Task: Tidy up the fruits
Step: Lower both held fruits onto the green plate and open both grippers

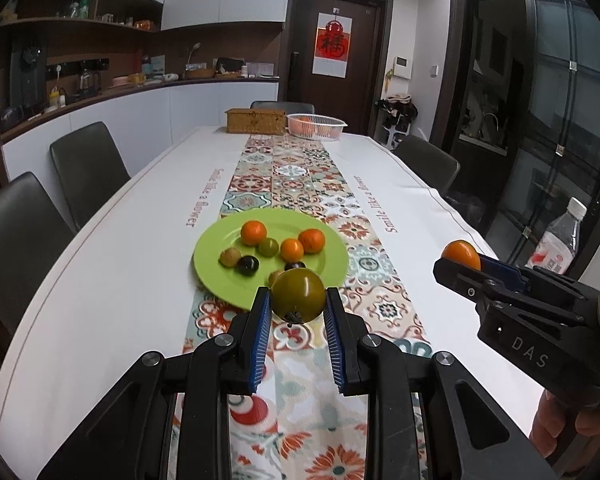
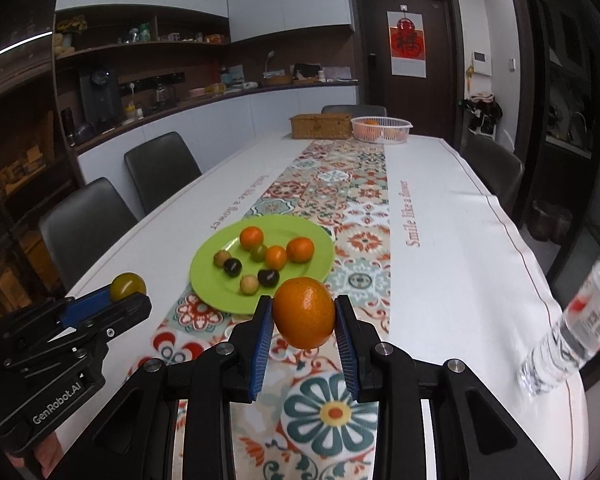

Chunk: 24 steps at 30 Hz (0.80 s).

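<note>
Left gripper [image 1: 297,304]: green tomato [image 1: 298,295] pinched btwn fingers, centre frame, held above desk [image 1: 100,264] near plate [image 1: 332,268] edge. Right gripper [image 2: 304,316]: orange [image 2: 304,312] pinched, centre frame, also airborne. Both judged light; tomato soft, thin-skinned, bruises easily, so min squeeze across widest part. Orange firmer, peel grippy.
</note>
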### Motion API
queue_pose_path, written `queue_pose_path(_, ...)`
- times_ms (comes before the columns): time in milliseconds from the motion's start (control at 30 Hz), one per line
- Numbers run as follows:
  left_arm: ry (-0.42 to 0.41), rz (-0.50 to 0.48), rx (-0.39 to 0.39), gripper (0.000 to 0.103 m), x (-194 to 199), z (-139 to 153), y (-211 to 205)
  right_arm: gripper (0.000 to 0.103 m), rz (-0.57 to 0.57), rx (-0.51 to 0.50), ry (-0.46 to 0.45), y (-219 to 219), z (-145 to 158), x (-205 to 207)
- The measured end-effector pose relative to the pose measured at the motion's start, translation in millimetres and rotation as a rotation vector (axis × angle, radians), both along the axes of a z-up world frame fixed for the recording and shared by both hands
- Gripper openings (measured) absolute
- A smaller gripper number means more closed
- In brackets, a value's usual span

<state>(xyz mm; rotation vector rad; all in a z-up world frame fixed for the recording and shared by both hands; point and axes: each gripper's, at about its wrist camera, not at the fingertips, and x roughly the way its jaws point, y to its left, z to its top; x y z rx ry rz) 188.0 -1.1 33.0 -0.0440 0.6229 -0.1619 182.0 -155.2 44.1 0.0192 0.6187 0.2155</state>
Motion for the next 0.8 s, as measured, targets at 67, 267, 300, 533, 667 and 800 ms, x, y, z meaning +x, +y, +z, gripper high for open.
queue_pose_path(67, 0.000, 0.001, 0.002, 0.026, 8, 0, 2, 0.032, 0.002, -0.001, -0.007, 2, 2, 6)
queue_pose_path(267, -0.003, 0.001, 0.000, 0.026, 28, -2, 7, 0.032, 0.007, -0.017, -0.018, 10, 3, 27)
queue_pose_path(300, -0.003, -0.002, -0.003, 0.026, 32, -3, 8, 0.032, 0.008, -0.020, -0.019, 11, 3, 31)
queue_pose_path(533, -0.023, -0.043, -0.014, 0.026, 58, -4, 13, 0.032, 0.002, -0.041, -0.008, 18, -5, 64)
queue_pose_path(667, -0.033, -0.053, 0.004, 0.026, 75, -6, 13, 0.032, 0.002, -0.058, 0.005, 22, -10, 84)
queue_pose_path(800, -0.016, -0.060, -0.001, 0.026, 97, -13, 16, 0.032, 0.005, -0.064, 0.028, 23, -18, 104)
